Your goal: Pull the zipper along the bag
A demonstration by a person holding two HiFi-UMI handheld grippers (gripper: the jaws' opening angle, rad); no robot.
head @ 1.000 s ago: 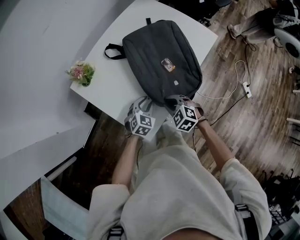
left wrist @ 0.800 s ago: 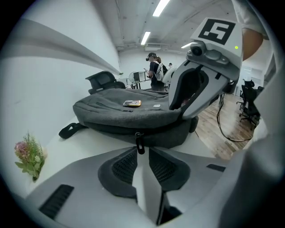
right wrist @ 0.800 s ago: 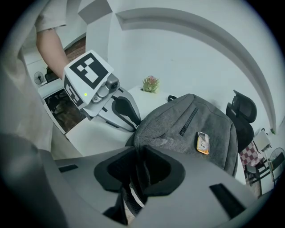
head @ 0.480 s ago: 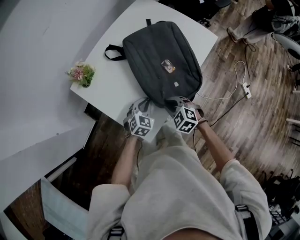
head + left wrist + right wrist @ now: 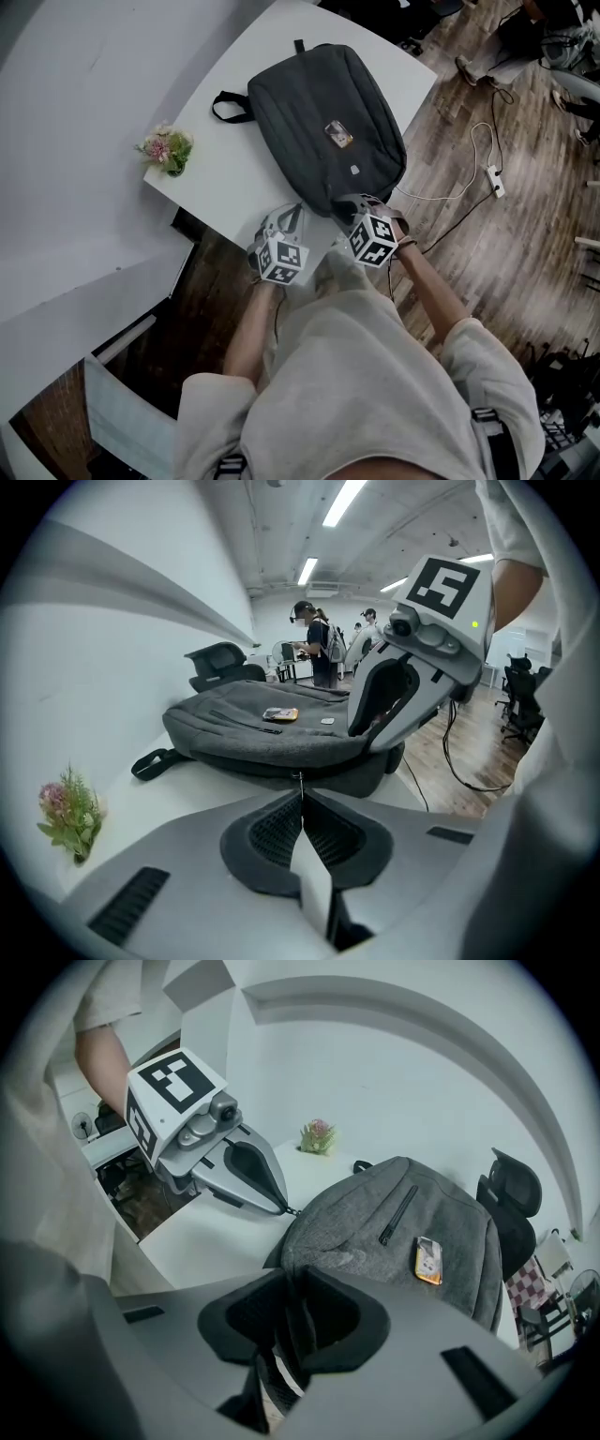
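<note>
Now pinches the zipper pull (image 5: 300,779) at the near edge of the bag (image 5: 323,122), flat on the table (image 5: 220,164), with the left gripper (image 5: 301,797): wide apart a second ago, closed tight at present. Braces the bag's near right edge in the partly closed right gripper (image 5: 289,1326). Looks ready for the pull along the track.

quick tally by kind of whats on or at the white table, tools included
backpack: 1
flower bunch: 1
small orange item on the backpack: 1
tools: 2, left tool and right tool
total: 5
</note>
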